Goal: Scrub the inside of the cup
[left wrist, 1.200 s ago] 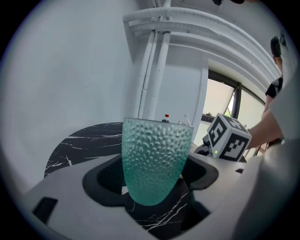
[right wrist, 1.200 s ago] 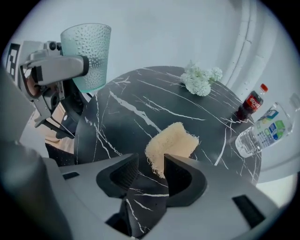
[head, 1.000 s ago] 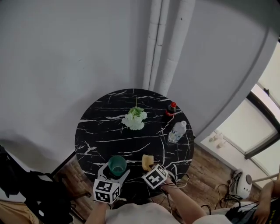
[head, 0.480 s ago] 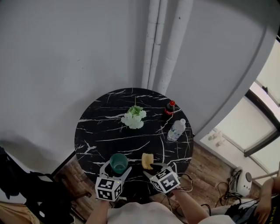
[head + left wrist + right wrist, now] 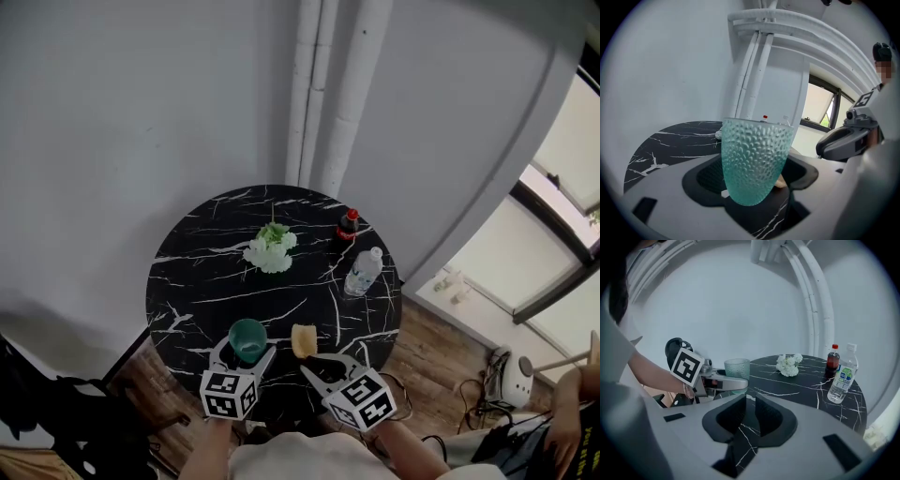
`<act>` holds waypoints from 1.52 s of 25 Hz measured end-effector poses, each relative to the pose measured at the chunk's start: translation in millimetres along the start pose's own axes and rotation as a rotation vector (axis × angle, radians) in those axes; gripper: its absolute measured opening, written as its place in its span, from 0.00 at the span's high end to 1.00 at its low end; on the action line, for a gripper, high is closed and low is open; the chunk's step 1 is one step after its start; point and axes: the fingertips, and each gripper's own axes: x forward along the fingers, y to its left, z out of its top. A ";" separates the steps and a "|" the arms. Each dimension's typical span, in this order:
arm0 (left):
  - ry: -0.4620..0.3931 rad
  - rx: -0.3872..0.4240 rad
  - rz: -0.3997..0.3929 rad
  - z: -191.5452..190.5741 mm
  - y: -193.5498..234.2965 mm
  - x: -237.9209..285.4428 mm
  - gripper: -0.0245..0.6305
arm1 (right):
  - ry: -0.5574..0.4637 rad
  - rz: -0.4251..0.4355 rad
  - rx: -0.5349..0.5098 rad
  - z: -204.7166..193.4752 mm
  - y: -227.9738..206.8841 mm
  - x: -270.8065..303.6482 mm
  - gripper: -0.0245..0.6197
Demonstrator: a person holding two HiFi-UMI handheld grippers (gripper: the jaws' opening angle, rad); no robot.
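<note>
While the left claw (image 5: 246, 351) pinches the green dimpled cup (image 5: 247, 337) by its sides, mouth up, the cup sits squarely between the pads at the near edge of the round black marble table (image 5: 206, 281). Whether its base touches the marble I cannot tell. Over to the right claw (image 5: 322, 363): its jaws have just been closing and now stand nearly together with a slim gap left. Nothing sits in that gap, only white-veined tabletop showing through. Just ahead of that claw's tips a yellow sponge (image 5: 303, 339) lies flat on the marble, apart from the jaws and off to the right of the left claw. Look further ahead of both claws and a bunch of white flowers (image 5: 269, 255) rests near the middle of the table. Ahead and to the right of the right claw, a clear water bottle (image 5: 363, 272) lies on the marble and a dark cola bottle (image 5: 348, 226) with a red cap stands just beyond it, near the far edge. Well past the table a plain grey wall (image 5: 141, 112) fills the view, with white pipes (image 5: 319, 84) running up it straight ahead of the claws. Off to the right of the right claw the wooden floor (image 5: 427, 347) shows below the table's edge, with loose cables (image 5: 478, 403) on it and a dark-framed window (image 5: 553, 281) beyond.
</note>
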 end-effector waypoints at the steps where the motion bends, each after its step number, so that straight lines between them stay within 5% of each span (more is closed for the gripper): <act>1: 0.005 0.006 -0.001 -0.8 0.4 2.6 0.41 | -0.007 -0.003 0.009 -0.6 0.6 -2.5 0.85; 13: 0.053 0.015 0.033 -18.6 5.5 37.7 0.41 | -0.060 -0.010 0.136 -26.1 8.9 -29.5 0.87; 38: 0.094 0.020 0.108 -63.2 25.7 61.4 0.41 | -0.031 0.097 0.110 -35.3 19.4 -37.0 0.87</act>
